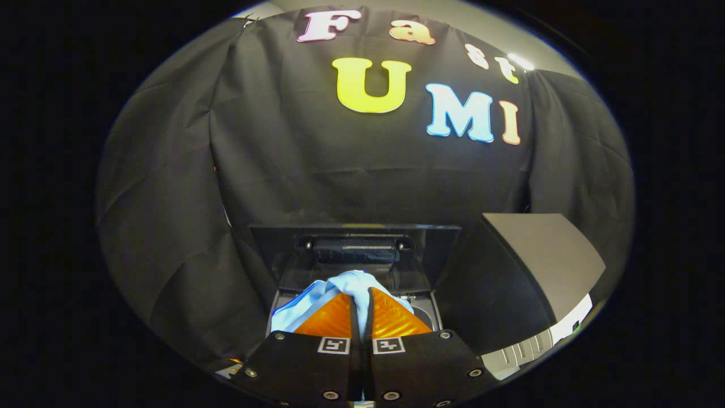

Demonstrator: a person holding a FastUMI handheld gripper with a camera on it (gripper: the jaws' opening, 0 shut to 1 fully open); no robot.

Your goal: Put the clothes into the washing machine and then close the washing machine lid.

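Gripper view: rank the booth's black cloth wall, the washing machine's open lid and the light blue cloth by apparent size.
1. black cloth wall, by far the largest.
2. open lid standing behind the opening.
3. light blue cloth, pinched in the gripper; it sits close to the camera and the fingers cover part, so its true size is unsure.

The raised lid (355, 249) blocks the way beyond the open washing machine (425, 317); a grey box (544, 255) crowds its right.

you face a black cloth wall (362, 170) that hangs in soft folds and wraps round on both sides. above its top edge you see a strip of pale ceiling (453, 14) with a bright light (520, 61) at the right. a grey box (544, 255) stands low right.
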